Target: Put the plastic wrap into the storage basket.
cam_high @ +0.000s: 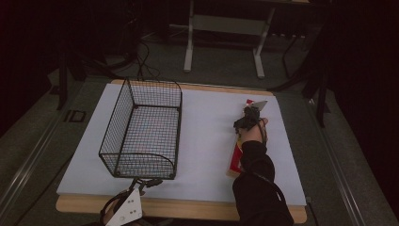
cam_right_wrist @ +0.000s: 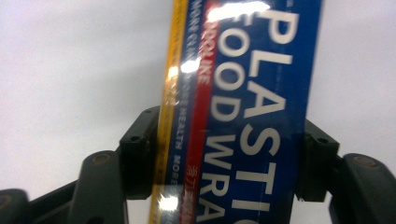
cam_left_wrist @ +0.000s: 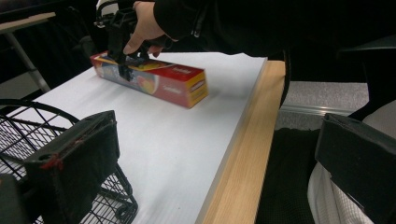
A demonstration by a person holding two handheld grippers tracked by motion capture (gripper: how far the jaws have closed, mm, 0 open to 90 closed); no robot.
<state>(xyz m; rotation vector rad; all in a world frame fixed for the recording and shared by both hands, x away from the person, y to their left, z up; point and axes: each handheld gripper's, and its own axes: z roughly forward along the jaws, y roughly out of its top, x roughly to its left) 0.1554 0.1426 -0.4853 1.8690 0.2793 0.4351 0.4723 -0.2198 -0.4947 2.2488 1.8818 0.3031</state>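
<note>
A long box of plastic food wrap (cam_high: 234,161) lies flat on the white table top (cam_high: 207,141), at its right side, pointing away from me. My right gripper (cam_high: 247,120) comes down on the box's far half and is shut on it. In the right gripper view its two black pads (cam_right_wrist: 137,154) press both long sides of the blue, red and yellow box (cam_right_wrist: 243,116). The left gripper view shows the same hand and gripper (cam_left_wrist: 122,51) on the box (cam_left_wrist: 159,81). My left gripper (cam_high: 141,184) rests at the table's near edge, open, nothing between its fingers (cam_left_wrist: 70,163).
A black wire basket (cam_high: 120,117) stands on the left half of the table, its near end right in front of my left gripper; its wires (cam_left_wrist: 28,126) show beside the left jaw. A wooden rim (cam_high: 188,207) borders the white top. Table legs and cables stand on the floor beyond.
</note>
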